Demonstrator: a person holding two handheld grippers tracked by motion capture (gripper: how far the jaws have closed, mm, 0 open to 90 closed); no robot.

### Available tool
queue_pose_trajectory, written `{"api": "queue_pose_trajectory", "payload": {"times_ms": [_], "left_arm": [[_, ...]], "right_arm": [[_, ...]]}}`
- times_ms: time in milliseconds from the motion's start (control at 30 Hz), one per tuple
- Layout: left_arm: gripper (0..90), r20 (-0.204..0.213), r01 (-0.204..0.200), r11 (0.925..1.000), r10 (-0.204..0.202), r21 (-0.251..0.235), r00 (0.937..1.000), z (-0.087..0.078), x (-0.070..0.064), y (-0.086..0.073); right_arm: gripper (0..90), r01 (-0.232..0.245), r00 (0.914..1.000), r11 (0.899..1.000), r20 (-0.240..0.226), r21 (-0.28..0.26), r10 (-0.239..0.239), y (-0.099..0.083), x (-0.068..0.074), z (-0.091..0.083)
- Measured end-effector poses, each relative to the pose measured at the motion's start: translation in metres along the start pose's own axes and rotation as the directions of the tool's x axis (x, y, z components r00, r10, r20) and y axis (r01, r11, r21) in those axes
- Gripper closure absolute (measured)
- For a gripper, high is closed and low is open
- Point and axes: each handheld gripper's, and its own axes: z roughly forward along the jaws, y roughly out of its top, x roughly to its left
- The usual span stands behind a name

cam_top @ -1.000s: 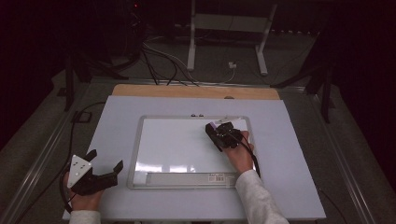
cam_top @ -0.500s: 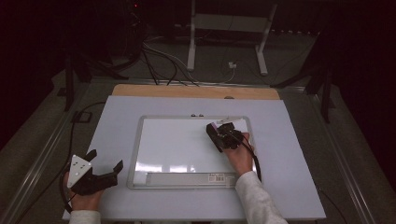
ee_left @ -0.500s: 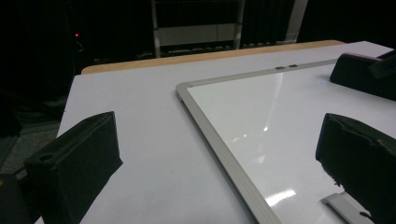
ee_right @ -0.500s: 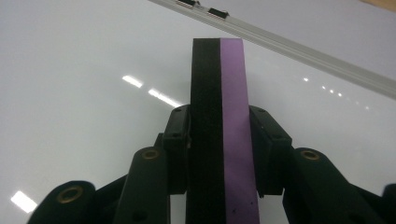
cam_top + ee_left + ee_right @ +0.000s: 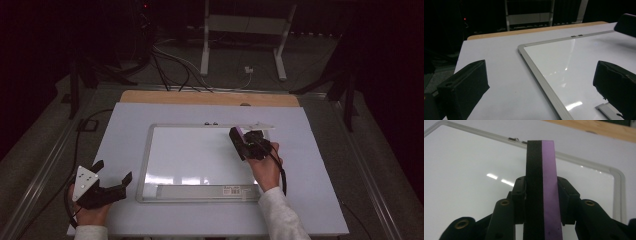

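A: What is seen at the left?

B: The left gripper (image 5: 111,186) is held on the pale table cover (image 5: 125,130), just off the lower left corner of the whiteboard (image 5: 200,150). Its jaws are spread wide and nothing is held between them.

A: And further right?

B: The eraser (image 5: 541,185), black on one side and purple on the other, is clamped edge-on between the jaws of the right gripper (image 5: 239,140), over the board's upper right area, near its top frame. Whether the board is touched cannot be told.

A: Which step is judged to be in hand?

B: Wiping, probably. The black side would need to be pressed flat and drawn across the surface, while the frame may have to be steadied from the left.
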Motion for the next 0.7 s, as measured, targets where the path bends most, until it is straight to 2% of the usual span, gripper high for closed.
{"api": "queue_pose_trajectory", "payload": {"times_ms": [167,700], "left_arm": [[0.7,0.003,-0.007,1.0,0.007,0.005,1.0,0.001,0.0,0.0],[0.7,-0.003,-0.003,1.0,0.003,0.001,1.0,0.001,-0.002,0.001]], "right_arm": [[63.9,-0.038,0.999,0.999,0.024,0.001,0.038,-0.009,-0.007,-0.011],[63.7,-0.071,0.9942,0.997,0.081,-0.009,0.071,-0.031,-0.014,-0.042]]}}
